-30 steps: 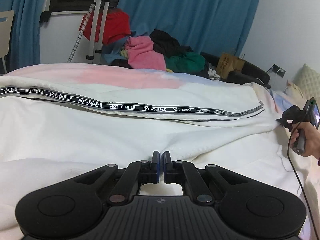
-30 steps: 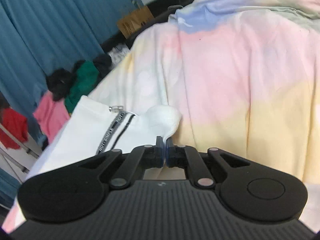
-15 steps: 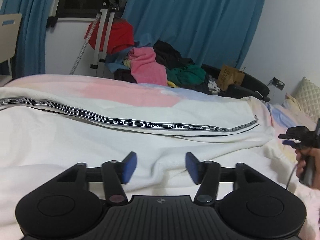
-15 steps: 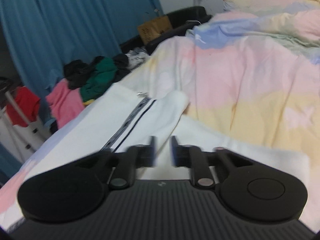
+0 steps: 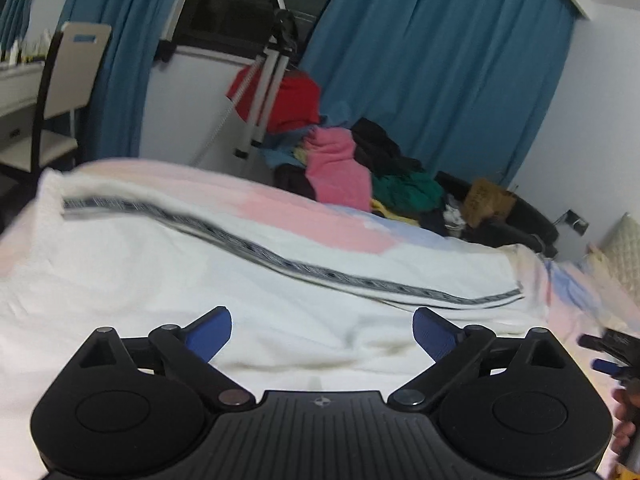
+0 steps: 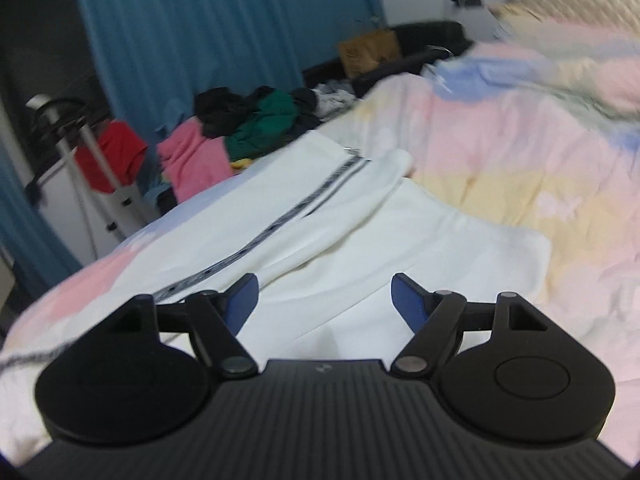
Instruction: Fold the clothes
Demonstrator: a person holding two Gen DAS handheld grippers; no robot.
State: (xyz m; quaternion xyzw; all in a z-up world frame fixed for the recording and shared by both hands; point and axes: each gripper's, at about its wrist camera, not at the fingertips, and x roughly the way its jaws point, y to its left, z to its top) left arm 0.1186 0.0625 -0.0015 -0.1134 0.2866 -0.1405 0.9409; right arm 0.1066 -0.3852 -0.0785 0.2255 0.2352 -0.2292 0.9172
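Left wrist view: the left hand-held gripper has its blue-padded fingers spread wide, with nothing between them; it hovers above the near edge of the white fleece garment with a black lettered stripe, and contact cannot be told. That garment lies spread across the bed with a pastel pink, yellow and blue duvet, its stripe running from far left to the right. At the far right edge the right hand-held gripper shows only partly.

Right wrist view: the right hand-held gripper is likewise wide open and holds nothing, with the white garment lying below and ahead of its fingers, one fold lapped over another. Beyond the bed's far side sits a heap of pink, green, black and red clothes before blue curtains.
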